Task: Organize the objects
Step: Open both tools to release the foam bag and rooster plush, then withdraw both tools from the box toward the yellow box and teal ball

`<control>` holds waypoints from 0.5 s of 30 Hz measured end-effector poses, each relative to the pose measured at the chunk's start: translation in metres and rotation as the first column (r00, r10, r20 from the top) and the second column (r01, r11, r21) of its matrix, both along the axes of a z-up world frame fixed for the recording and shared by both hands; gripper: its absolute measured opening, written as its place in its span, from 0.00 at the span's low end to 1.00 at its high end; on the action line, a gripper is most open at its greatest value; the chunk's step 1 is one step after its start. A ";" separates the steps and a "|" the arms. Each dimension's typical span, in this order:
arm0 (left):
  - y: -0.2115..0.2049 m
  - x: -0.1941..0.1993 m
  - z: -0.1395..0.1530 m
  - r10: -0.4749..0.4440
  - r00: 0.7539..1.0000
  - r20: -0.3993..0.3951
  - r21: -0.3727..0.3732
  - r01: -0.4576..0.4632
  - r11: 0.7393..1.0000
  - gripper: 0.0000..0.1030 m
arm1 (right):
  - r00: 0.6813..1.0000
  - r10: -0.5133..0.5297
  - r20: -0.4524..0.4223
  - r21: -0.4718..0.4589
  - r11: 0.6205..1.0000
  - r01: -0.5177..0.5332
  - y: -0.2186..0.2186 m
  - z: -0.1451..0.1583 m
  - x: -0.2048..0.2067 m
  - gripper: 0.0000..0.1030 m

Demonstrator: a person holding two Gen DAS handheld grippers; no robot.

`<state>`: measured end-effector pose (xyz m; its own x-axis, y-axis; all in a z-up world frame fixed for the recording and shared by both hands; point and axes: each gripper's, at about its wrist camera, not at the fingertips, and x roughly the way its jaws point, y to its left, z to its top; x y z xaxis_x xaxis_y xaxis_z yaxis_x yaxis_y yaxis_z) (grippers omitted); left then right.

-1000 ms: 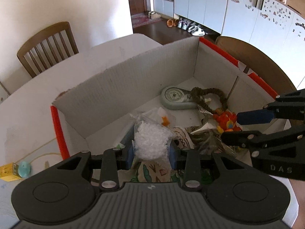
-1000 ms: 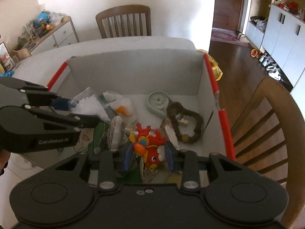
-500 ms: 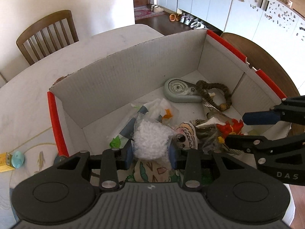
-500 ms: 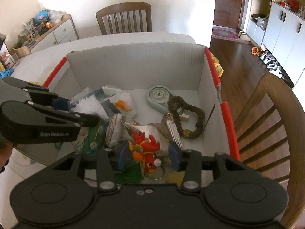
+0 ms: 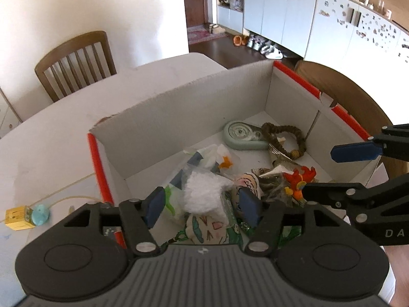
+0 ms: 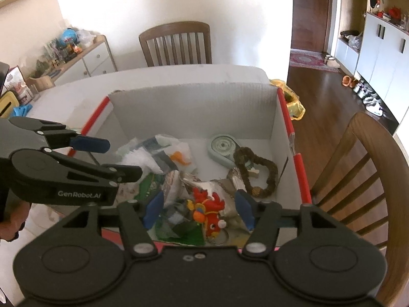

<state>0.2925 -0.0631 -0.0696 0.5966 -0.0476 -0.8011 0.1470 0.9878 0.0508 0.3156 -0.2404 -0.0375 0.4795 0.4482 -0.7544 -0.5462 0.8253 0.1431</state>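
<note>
Item 1: cardboard box (image 5: 163, 117) on the worktop (image 5: 51, 138), centre frame. We logged the white fluffy bag (image 5: 203, 192) and red toy (image 6: 209, 208) lying inside, lower centre. Our left tongs (image 5: 202, 204) had just been opening, released, bag between the pads untouched. Our right tongs (image 6: 198, 207) likewise opening, released over the toy.

I read "GenRobot.AI" in white on the side of the left gripper (image 6: 122, 160); on the right gripper (image 5: 319, 171) I make out only "DA", the rest cut off at the edge
</note>
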 end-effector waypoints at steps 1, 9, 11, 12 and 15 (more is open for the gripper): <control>0.001 -0.002 0.002 0.005 1.000 0.005 -0.003 -0.005 1.000 0.61 | 1.000 0.003 0.003 0.008 1.000 -0.004 0.000 0.002 -0.001 0.61; 0.011 -0.023 0.023 0.036 0.998 0.056 -0.027 -0.035 0.999 0.65 | 0.999 0.014 0.030 0.062 0.998 -0.016 -0.001 0.021 -0.016 0.68; 0.015 -0.029 0.030 0.041 0.997 0.068 -0.040 -0.039 0.998 0.66 | 0.999 0.014 0.041 0.073 0.997 -0.017 0.000 0.026 -0.021 0.72; 0.017 -0.033 0.034 0.042 0.996 0.077 -0.049 -0.038 0.998 0.68 | 0.999 0.013 0.046 0.076 0.997 -0.016 0.001 0.028 -0.023 0.75; 0.025 -0.043 0.043 0.050 0.994 0.099 -0.069 -0.044 0.997 0.73 | 0.998 0.002 0.055 0.088 0.996 -0.007 0.003 0.032 -0.030 0.79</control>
<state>0.2493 -0.0383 -0.0266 0.6772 -0.0685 -0.7326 0.0977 0.9952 -0.0028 0.2860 -0.2373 -0.0051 0.5167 0.5141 -0.6846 -0.5589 0.8083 0.1852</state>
